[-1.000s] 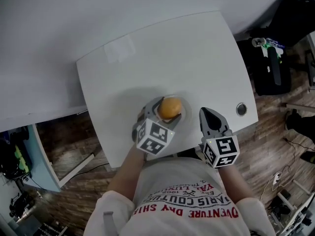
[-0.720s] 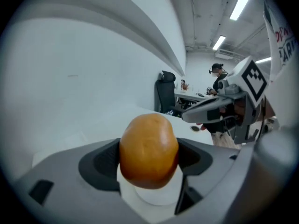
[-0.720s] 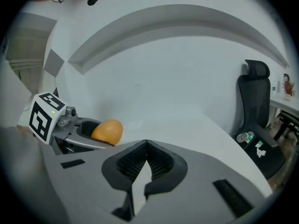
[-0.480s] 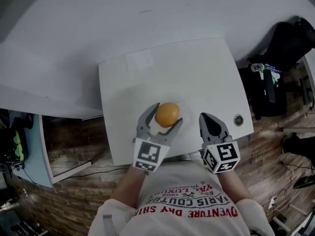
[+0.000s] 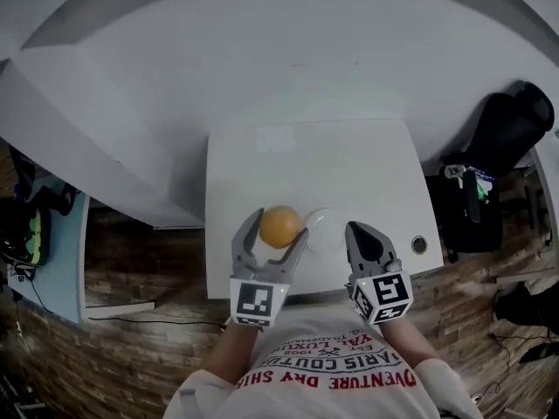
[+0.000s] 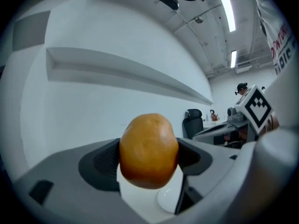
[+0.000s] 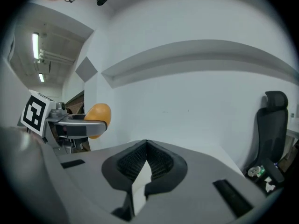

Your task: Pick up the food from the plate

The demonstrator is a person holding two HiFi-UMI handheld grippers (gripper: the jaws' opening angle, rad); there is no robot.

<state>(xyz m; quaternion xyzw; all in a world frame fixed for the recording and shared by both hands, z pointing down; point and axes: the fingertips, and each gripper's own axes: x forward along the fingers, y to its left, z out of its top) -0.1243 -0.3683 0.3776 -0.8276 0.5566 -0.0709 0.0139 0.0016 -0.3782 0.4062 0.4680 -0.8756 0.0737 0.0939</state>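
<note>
An orange-brown round bun [image 5: 279, 226] is clamped between the jaws of my left gripper [image 5: 272, 233], lifted above the white table [image 5: 262, 173]. In the left gripper view the bun [image 6: 148, 151] fills the gap between both dark pads, and the white plate [image 6: 169, 200] shows below it. The plate [image 5: 321, 230] lies on the table just right of the bun, bare. My right gripper [image 5: 366, 237] hovers at the table's near edge, right of the plate, its pads touching with nothing in them [image 7: 145, 158]. From the right gripper view the bun [image 7: 97, 117] shows at the left.
A round grommet [image 5: 419, 244] sits at the table's near right corner. A black office chair [image 5: 502, 129] stands to the right on the wooden floor. A white wall ledge runs behind the table. The person's torso in a printed shirt fills the bottom.
The left gripper has lifted the bun off the plate and carried it slightly left. The plate now lies bare. The head camera has shifted, and the right gripper stays shut.
</note>
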